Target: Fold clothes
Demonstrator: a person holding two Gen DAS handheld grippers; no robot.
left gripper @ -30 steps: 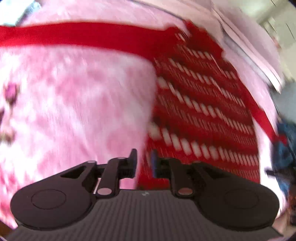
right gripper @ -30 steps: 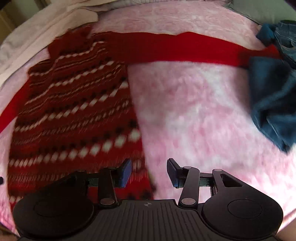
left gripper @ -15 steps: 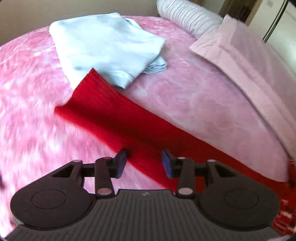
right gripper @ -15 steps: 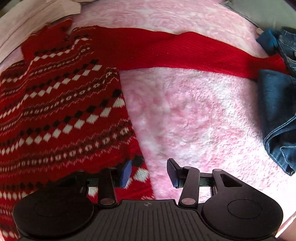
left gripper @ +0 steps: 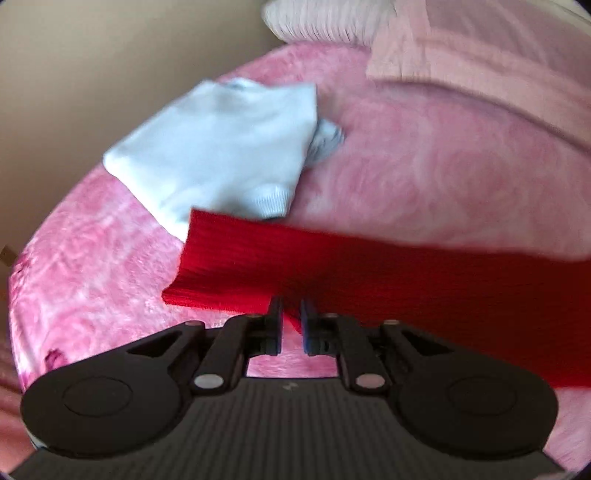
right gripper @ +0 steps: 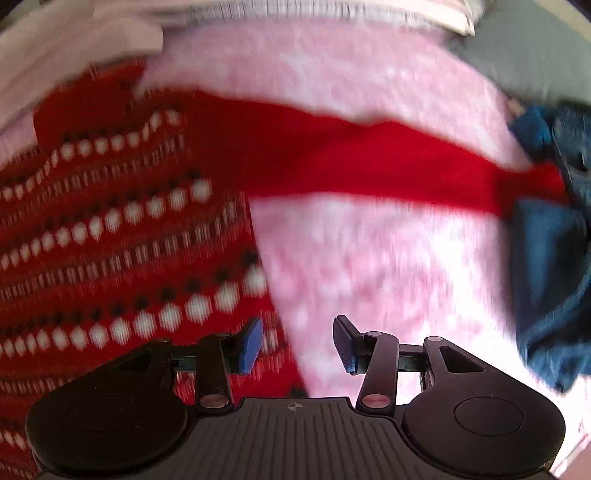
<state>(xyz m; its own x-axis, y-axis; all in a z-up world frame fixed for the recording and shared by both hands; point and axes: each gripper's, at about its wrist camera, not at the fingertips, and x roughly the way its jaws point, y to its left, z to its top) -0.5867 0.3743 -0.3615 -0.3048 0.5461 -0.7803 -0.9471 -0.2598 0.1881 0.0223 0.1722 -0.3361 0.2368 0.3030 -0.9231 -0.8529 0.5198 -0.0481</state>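
Note:
A red knit sweater with white and black diamond bands (right gripper: 110, 240) lies flat on a pink fluffy blanket (right gripper: 369, 258). Its plain red sleeve (right gripper: 369, 162) runs right to a heap of blue jeans (right gripper: 546, 277). My right gripper (right gripper: 297, 339) hangs open over the sweater's right edge, with nothing between its fingers. The other red sleeve (left gripper: 369, 266) stretches across the left wrist view, its cuff (left gripper: 207, 273) partly on a folded light blue garment (left gripper: 221, 155). My left gripper (left gripper: 291, 317) stands narrow, jaws opening slightly, with the sleeve's lower edge pinched between the pads.
Pale pink bedding (left gripper: 480, 55) and a striped pillow (left gripper: 314, 22) lie at the bed's far end. A beige wall (left gripper: 92, 74) stands beyond the blanket's left edge. White cloth (right gripper: 74, 48) lies above the sweater's collar.
My left gripper swung from the sweater's body out along the sleeve toward its cuff, and its jaws have narrowed onto the sleeve's edge. The right gripper slid along the sweater's right edge, still open.

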